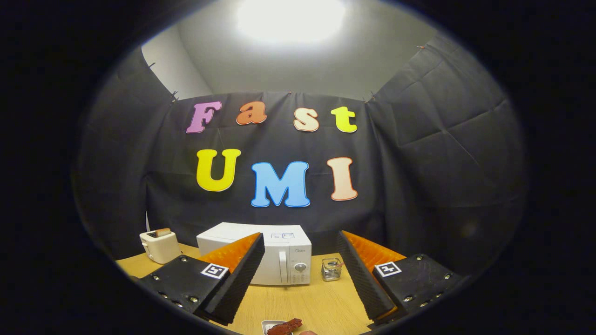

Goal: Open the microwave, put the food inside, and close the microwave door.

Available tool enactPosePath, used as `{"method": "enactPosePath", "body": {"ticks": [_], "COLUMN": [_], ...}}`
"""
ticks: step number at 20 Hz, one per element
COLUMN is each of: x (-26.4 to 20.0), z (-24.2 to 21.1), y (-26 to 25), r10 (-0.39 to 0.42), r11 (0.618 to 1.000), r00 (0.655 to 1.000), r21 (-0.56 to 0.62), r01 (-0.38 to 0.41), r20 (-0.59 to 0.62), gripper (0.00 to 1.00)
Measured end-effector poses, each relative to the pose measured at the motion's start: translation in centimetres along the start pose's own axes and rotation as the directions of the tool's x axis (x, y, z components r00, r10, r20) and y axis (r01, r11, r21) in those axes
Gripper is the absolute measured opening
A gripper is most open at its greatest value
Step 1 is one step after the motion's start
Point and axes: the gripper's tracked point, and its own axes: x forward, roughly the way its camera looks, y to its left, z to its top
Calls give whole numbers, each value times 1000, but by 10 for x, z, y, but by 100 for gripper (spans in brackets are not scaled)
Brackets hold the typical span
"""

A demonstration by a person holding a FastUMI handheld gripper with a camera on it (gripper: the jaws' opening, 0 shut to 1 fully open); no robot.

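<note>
cream toaster [159,246] with a slice poking out, sitting lower left on the wooden table [307,302], small clear glass jar [331,269] lower centre-right, black cloth wall [419,153] across the middle, pale ceiling with a bright light [291,18] up top

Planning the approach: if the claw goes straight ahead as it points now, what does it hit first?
Probably the microwave, door shut, just beyond the open claw. Only bare table lies between, though depth is unclear.

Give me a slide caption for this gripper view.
Open gripper faces the closed microwave across the table, food on a dish nearby.
</note>
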Motion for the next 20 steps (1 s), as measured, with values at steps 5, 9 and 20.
{"method": "enactPosePath", "body": {"ticks": [5, 9, 20], "x": [4, 7, 32], "z": [0, -5, -24], "y": [5, 9, 6], "r10": [3, 9, 3], "r11": [1000, 1000, 1000], "r00": [1000, 1000, 999], "r21": [9, -1, 21], "r01": [-3, -10, -2], "r20": [-5, -12, -51], "gripper": [99, 99, 99]}}
